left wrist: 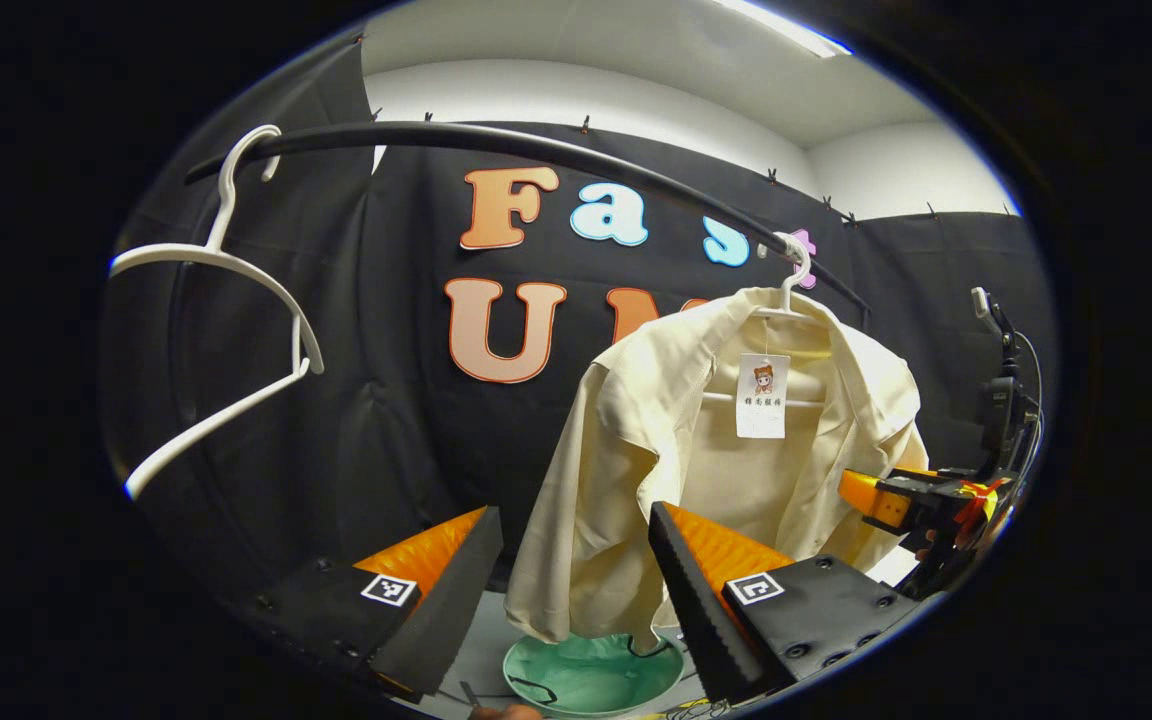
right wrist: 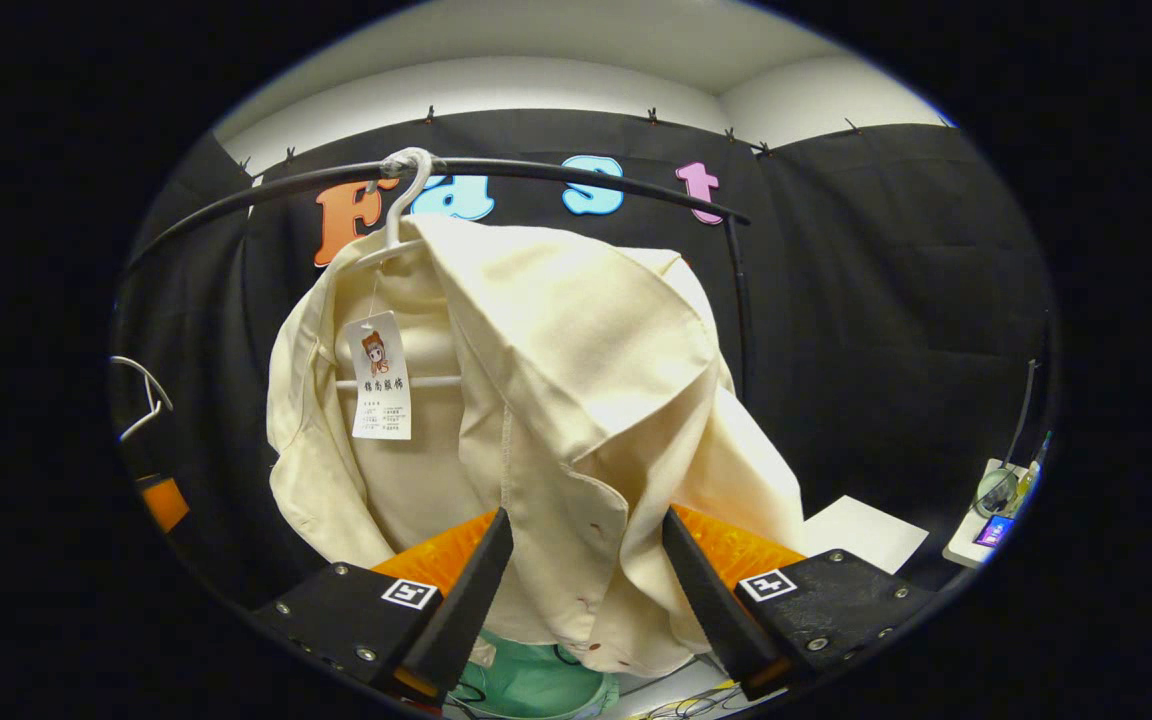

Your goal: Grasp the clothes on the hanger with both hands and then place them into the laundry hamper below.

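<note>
While both grippers' jaws gape released, the cream shirt (right wrist: 536,400) hangs above the green hamper (left wrist: 591,675).

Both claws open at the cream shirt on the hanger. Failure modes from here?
1. The shirt hangs skewed on its hanger; a one-sided pull may drag the hanger along the rail.
2. The hamper opening below looks small; cloth could drape over its rim.
3. The right claw frames only the front edge, so it may pinch thinly.

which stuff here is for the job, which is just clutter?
Job: cream shirt, its white hanger, green hamper, left hand-held gripper, right hand-held gripper.
Clutter: empty white hanger, rail, white paper.
</note>
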Available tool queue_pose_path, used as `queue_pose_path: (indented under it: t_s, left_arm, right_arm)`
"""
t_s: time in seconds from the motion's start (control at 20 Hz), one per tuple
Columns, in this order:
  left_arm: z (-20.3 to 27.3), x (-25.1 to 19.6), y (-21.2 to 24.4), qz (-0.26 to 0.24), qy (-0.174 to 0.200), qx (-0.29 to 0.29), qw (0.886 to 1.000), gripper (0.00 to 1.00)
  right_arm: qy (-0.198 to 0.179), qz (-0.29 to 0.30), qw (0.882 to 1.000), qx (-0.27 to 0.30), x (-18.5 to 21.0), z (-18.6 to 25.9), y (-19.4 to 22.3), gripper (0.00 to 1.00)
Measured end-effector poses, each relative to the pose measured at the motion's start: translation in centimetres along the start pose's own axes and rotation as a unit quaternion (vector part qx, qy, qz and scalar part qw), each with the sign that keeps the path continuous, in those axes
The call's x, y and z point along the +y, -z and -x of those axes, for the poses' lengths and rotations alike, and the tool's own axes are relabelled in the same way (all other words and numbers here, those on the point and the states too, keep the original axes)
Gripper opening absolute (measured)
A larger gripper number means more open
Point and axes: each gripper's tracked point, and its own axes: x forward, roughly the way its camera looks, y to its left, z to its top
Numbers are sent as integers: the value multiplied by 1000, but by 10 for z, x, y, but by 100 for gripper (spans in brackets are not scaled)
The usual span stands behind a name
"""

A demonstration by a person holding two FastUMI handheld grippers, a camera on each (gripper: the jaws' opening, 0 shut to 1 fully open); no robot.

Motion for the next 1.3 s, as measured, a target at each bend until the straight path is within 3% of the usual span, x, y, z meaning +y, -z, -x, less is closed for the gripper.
queue_pose_path:
  t_s: [0.35,0.75,0.85,0.9,1.1,1.3]
  left_arm:
    - [-2,0,6,1,-4,9,1000,97]
    - [-3,11,18,4,-23,20,1000,97]
    - [-4,15,17,3,-25,21,999,94]
    - [-6,17,17,3,-27,22,999,97]
    - [-10,17,22,9,-27,28,999,97]
    - [-19,5,23,18,-9,29,999,97]
  right_arm:
    - [-14,5,1000,6,13,-42,-3,94]
    - [-9,33,999,-2,23,-79,-9,84]
    - [-14,28,999,-4,21,-84,-11,74]
    - [-14,24,1000,-6,19,-86,-12,61]
    - [-21,-3,1000,-6,14,-82,-13,25]
    - [-24,-10,1000,-1,13,-69,-11,7]
